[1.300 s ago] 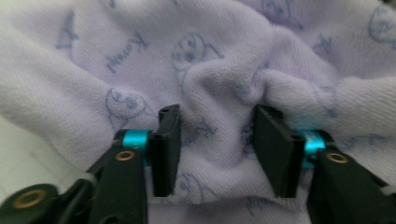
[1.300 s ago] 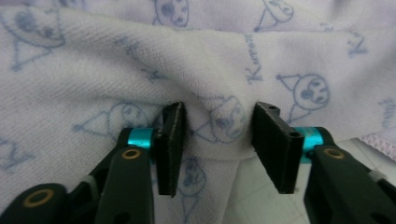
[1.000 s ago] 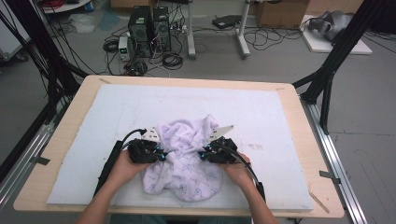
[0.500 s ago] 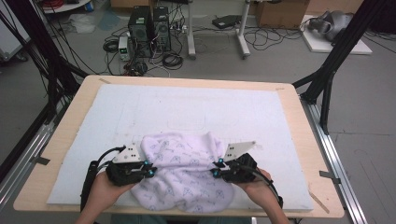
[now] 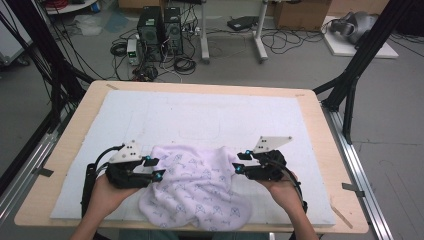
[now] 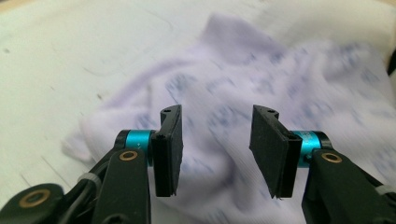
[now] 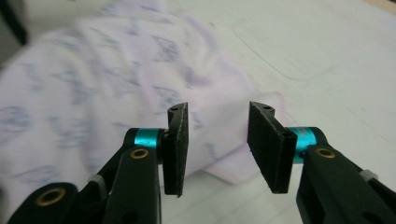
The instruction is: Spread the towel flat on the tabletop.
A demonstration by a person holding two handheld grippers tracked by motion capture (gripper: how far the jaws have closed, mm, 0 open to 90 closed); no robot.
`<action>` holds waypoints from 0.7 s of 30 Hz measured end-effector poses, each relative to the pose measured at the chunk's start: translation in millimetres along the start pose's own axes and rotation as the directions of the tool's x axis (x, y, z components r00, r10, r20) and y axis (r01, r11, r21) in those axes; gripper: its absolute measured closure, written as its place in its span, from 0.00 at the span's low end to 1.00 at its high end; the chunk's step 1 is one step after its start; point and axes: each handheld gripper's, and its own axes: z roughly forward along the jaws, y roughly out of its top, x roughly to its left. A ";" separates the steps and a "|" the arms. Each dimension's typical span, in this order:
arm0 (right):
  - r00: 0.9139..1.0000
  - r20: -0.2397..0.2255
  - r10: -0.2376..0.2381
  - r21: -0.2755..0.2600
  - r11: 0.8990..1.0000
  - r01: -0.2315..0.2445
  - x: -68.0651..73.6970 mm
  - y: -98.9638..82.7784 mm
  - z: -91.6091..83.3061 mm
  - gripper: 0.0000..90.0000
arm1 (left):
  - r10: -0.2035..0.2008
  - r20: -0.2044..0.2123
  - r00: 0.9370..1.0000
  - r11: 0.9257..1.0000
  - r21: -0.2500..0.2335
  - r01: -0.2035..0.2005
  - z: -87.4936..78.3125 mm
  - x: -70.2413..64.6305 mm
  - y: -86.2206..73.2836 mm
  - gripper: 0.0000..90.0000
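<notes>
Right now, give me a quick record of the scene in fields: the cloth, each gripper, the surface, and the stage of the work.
cloth: pale lilac printed cloth, lying rumpled on the mat near the front edge
left gripper: left gripper at the cloth's left side, jaws just opened, nothing pinched
right gripper: right gripper at the cloth's right side, jaws just opened, nothing pinched
surface: white mat on a wooden table
stage: cloth apparently released, partly spread, wrinkles left
</notes>
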 end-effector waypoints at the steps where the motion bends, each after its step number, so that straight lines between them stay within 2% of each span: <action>1: 1.000 0.015 0.012 0.018 1.000 -0.012 -3.9 -1.6 6.2 0.67 | -0.009 0.004 1.000 1.000 -0.003 0.009 4.8 3.3 2.8 0.59; 2: 0.999 0.026 0.044 0.050 0.998 -0.045 -11.1 -5.6 20.6 0.67 | -0.001 -0.017 1.000 1.000 0.005 0.001 15.6 8.6 6.0 0.59; 3: 0.999 0.026 0.044 0.050 0.998 -0.045 -11.1 -5.6 20.6 0.67 | -0.001 -0.017 1.000 1.000 0.005 0.001 15.6 8.6 6.0 0.59; 4: 0.998 0.037 0.054 0.090 0.994 -0.057 -13.4 -8.4 34.8 0.67 | -0.005 -0.024 1.000 1.000 0.020 0.006 21.7 11.3 6.3 0.59; 5: 0.998 0.037 0.054 0.090 0.994 -0.057 -13.4 -8.4 34.8 0.67 | -0.010 -0.028 1.000 0.999 0.039 0.011 27.9 13.7 5.6 0.59; 6: 0.998 0.042 0.048 0.113 0.992 -0.052 -13.9 -9.5 41.7 0.67 | 0.000 -0.044 0.999 0.998 0.070 0.003 34.1 15.6 4.4 0.59; 7: 0.998 0.050 0.043 0.161 0.986 -0.051 -15.2 -12.8 54.9 0.67 | 0.011 -0.057 0.998 0.989 0.149 -0.002 45.1 19.4 0.3 0.59; 8: 0.998 0.050 0.043 0.161 0.986 -0.051 -15.2 -12.8 54.9 0.67 | 0.011 -0.057 0.998 0.989 0.149 -0.002 45.1 19.4 0.3 0.59; 10: 0.997 0.050 0.062 0.197 0.978 -0.070 -17.5 -18.0 64.9 0.74 | 0.015 -0.058 0.998 0.982 0.189 -0.004 50.9 20.6 -5.6 0.61; 11: 0.997 0.022 0.080 0.180 0.980 -0.082 -18.9 -21.7 66.0 0.89 | 0.011 -0.039 0.999 0.981 0.195 -0.003 51.8 21.1 -9.4 0.78; 12: 0.997 0.022 0.080 0.180 0.980 -0.082 -18.9 -21.7 66.0 0.89 | 0.005 -0.025 1.000 0.978 0.209 0.000 53.1 21.6 -13.1 0.78; 14: 0.998 0.010 0.062 0.193 0.979 -0.062 -17.5 -21.7 66.1 0.95 | 0.002 -0.011 1.000 0.972 0.236 0.001 55.5 21.6 -20.3 0.90; 15: 0.999 0.010 0.047 0.196 0.979 -0.048 -16.8 -21.1 65.7 0.96 | 0.000 -0.006 1.000 0.970 0.242 0.001 55.3 21.1 -22.7 0.92; 16: 0.999 0.017 0.032 0.204 0.978 -0.035 -16.3 -20.5 63.3 0.97 | -0.009 -0.001 1.000 0.975 0.221 0.009 52.1 19.9 -26.7 0.94; 19: 0.999 0.034 0.021 0.208 0.978 -0.027 -16.4 -20.4 58.8 0.97 | -0.019 0.005 1.000 0.979 0.204 0.018 47.6 19.4 -30.2 0.95; 21: 0.998 0.064 0.015 0.194 0.981 -0.027 -19.3 -19.8 46.5 0.97 | -0.020 0.002 1.000 0.980 0.200 0.019 43.7 18.0 -33.5 0.95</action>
